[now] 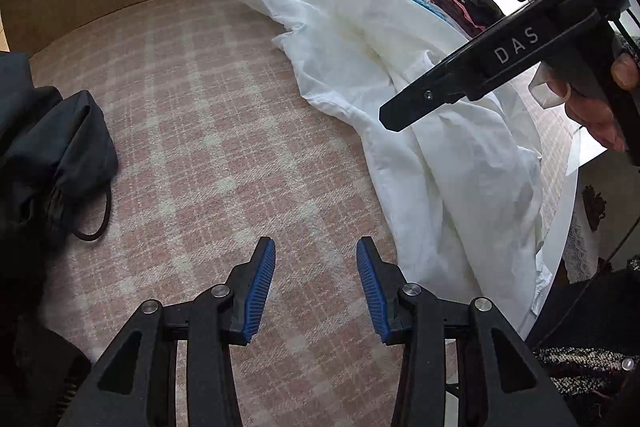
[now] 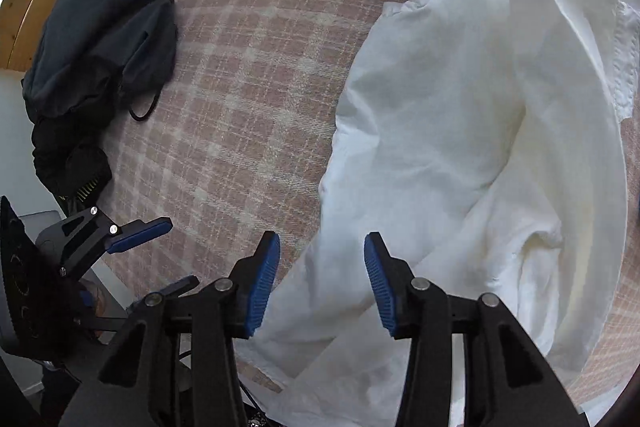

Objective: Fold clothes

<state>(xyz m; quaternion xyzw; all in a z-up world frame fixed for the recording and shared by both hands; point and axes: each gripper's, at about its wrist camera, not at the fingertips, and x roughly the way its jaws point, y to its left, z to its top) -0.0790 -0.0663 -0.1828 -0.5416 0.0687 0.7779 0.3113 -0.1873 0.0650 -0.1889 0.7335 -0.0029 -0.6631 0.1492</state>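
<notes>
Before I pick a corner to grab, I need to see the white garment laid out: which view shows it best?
The right wrist view: the white garment fills its right half, crumpled on the checked cover, its near edge visible. The left wrist view shows it farther off, partly hidden behind the right tongs' black body.

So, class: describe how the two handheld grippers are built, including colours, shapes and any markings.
Both are black, angular linkage frames with silver pivot bolts. Each left gripper and right gripper finger ends in a blue ribbed pad. The left view shows white "DAS" lettering on the right one's body.
</notes>
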